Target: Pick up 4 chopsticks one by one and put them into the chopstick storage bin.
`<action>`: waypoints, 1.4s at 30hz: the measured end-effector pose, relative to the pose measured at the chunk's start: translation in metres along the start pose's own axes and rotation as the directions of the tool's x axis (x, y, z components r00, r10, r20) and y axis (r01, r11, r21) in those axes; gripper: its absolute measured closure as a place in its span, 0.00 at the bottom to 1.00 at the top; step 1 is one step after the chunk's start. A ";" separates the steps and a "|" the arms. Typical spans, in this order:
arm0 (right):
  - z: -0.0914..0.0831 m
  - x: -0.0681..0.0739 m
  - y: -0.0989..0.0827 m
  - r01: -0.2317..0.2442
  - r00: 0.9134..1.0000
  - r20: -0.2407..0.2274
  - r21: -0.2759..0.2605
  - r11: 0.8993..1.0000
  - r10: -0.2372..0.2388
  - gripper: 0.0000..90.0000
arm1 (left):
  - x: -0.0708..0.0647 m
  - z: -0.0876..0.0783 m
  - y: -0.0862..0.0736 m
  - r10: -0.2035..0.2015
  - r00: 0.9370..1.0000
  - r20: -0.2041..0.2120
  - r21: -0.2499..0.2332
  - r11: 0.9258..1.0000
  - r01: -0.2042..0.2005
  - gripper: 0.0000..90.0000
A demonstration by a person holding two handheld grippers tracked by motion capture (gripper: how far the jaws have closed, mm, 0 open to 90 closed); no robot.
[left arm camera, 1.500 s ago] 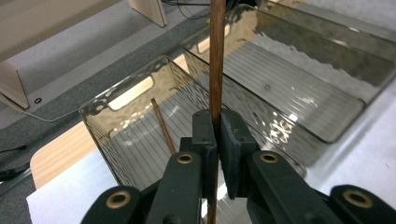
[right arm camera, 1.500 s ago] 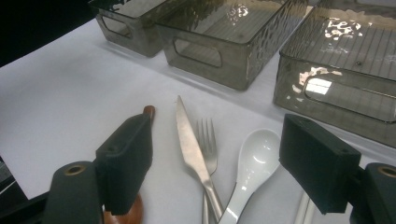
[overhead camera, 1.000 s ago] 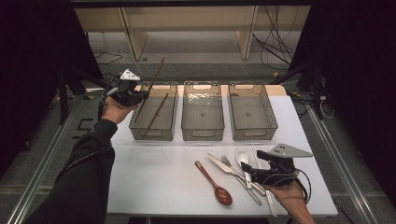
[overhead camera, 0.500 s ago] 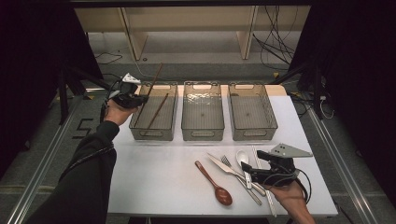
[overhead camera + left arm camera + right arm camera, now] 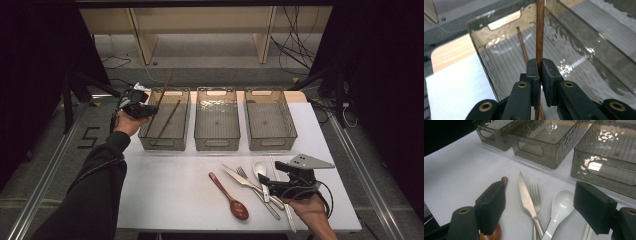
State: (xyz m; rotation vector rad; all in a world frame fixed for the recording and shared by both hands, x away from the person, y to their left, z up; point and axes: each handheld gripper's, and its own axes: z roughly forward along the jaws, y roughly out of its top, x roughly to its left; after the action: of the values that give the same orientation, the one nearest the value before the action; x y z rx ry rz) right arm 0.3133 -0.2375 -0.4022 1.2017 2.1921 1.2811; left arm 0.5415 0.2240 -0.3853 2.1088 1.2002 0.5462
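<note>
My left gripper (image 5: pixel 148 111) is shut on a brown chopstick (image 5: pixel 165 89) and holds it tilted over the left bin (image 5: pixel 162 143). In the left gripper view the pads clamp the stick (image 5: pixel 540 30) between them at the gripper (image 5: pixel 540 72), above the bin's ribbed floor (image 5: pixel 506 62). A second brown chopstick (image 5: pixel 168 119) lies inside that bin (image 5: pixel 523 46). My right gripper (image 5: pixel 262 184) hovers open over the cutlery at the front right; its jaws (image 5: pixel 541 205) straddle a knife (image 5: pixel 525 195), a fork (image 5: pixel 535 193) and a white spoon (image 5: pixel 560 206).
Two more clear bins, middle (image 5: pixel 217 144) and right (image 5: pixel 272 143), stand beside the left one. A wooden spoon (image 5: pixel 231 198) lies left of the knife (image 5: pixel 240 178) on the white table (image 5: pixel 170 190). A pale stick (image 5: pixel 280 175) lies under the right gripper.
The left hand has sunk a little with the chopstick, bringing it lower over the left bin. The right hand and the cutlery have not moved.
</note>
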 end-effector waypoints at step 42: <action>0.001 -0.004 -0.001 -0.019 0.999 0.033 0.035 0.999 0.017 0.30 | -0.069 -0.080 -0.062 -0.057 0.971 0.231 -0.204 0.973 0.105 0.20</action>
State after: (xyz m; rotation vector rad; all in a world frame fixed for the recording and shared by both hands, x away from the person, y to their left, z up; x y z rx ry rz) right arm 0.3162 -0.2408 -0.4036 1.2498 2.1937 1.2256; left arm 0.4201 0.2138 -0.3747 1.8733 1.0452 0.3716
